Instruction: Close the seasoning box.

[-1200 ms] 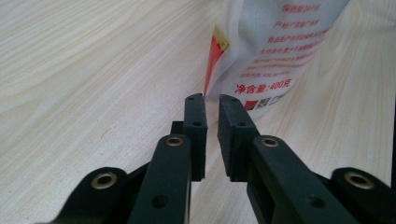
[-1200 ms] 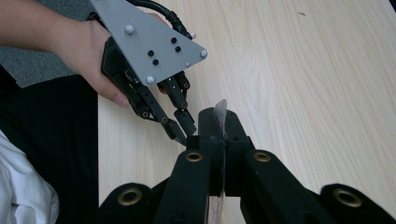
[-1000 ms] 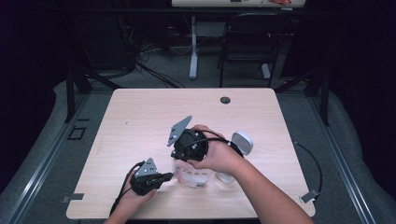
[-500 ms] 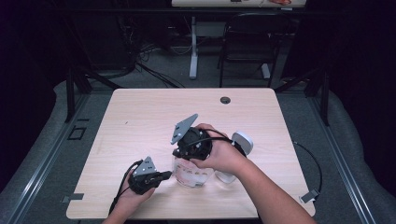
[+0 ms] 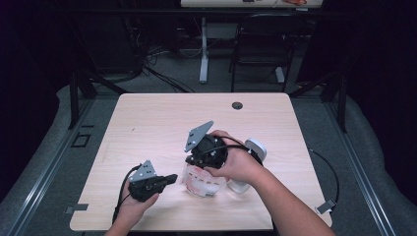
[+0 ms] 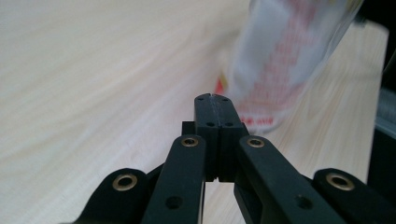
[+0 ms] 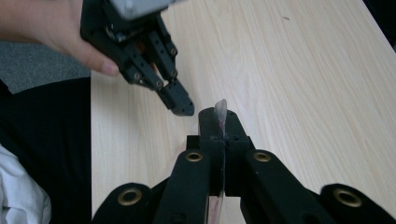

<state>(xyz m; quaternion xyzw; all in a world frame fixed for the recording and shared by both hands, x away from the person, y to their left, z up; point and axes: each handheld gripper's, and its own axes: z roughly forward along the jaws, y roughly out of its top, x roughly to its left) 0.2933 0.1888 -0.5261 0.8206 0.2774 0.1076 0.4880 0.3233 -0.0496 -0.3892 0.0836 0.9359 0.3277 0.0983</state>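
Near tabletop (image 5: pixel 147 123) edge: left tool (image 5: pixel 169 179), jaws pressed together, nothing between, aimed at clear bag (image 5: pixel 201 179) just beside. Close up, bag's red print (image 6: pixel 280 70), blurred. Right tool (image 7: pixel 219 116) pinching bag's thin edge (image 7: pixel 220 111), visible from its own camera alone. White object (image 5: pixel 255 150) behind right hand (image 5: pixel 236 164). Beyond, bare wood to grommet (image 5: pixel 237 105).

right hand-held gripper (image 5: pixel 194 169) | edged slightly toward person | plastic bag (image 5: pixel 202 179) moved with it
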